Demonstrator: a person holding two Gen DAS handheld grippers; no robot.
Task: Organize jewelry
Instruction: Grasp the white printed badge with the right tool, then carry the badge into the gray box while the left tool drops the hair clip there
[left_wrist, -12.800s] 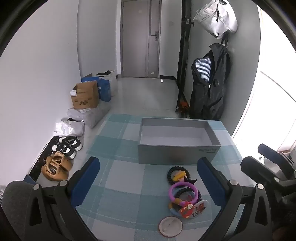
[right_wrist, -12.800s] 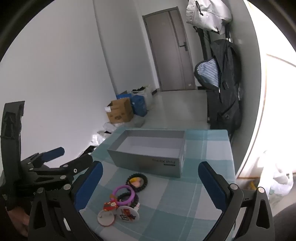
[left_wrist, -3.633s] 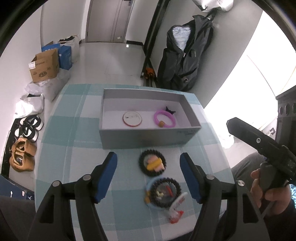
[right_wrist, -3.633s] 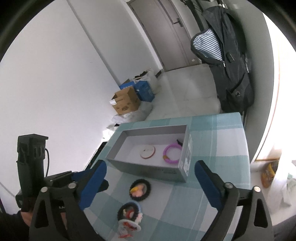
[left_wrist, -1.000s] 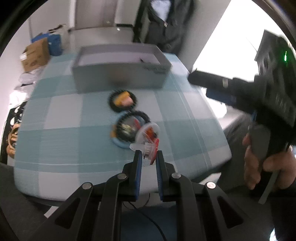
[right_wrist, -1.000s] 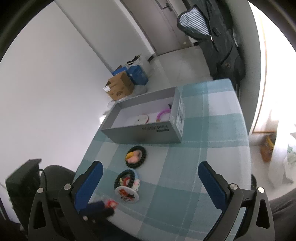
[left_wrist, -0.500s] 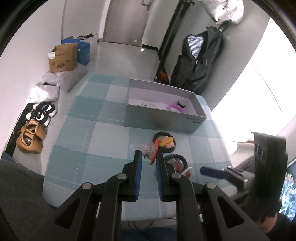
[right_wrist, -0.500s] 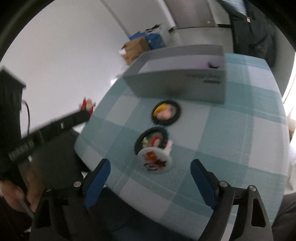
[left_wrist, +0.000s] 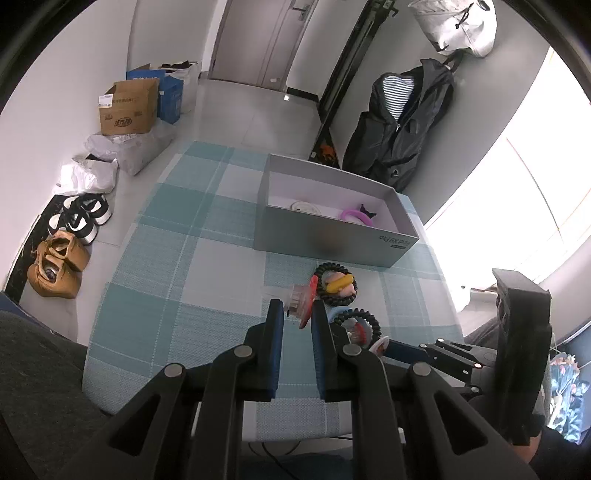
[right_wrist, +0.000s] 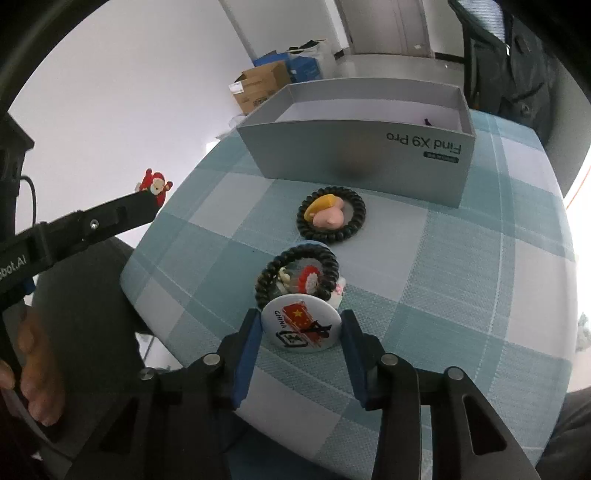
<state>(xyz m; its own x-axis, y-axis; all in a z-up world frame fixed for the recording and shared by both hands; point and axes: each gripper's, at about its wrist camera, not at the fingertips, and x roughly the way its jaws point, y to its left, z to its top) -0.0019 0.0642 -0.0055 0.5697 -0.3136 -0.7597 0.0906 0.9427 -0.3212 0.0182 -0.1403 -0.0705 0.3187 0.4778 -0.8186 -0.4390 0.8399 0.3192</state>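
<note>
At the far left of the right wrist view, the left gripper (right_wrist: 149, 201) is clamped on a small red Santa charm (right_wrist: 155, 183), held in the air off the left edge of the table (right_wrist: 480, 258). The charm looks light and hard, pinched only at its base, so it could twist or slip if jolted.

Nearer the middle, the right gripper (right_wrist: 301, 338) has its blue fingers (right_wrist: 246, 347) apart on either side of a round white pin badge (right_wrist: 300, 326), which leans on a black coil hair tie (right_wrist: 297, 277). Whether the pads touch its rim I cannot tell. The badge should be stiff, light and smooth; its rim is the best hold, but it may skid out or drag the springy tie along.

A second black coil tie (right_wrist: 331, 214) lies farther off, apart from the first. Beyond it the grey box (right_wrist: 354, 144) stands open-topped, a pink ring (left_wrist: 356, 215) and a white disc (left_wrist: 304, 206) inside. The way there is unobstructed, though the near wall must be cleared.
</note>
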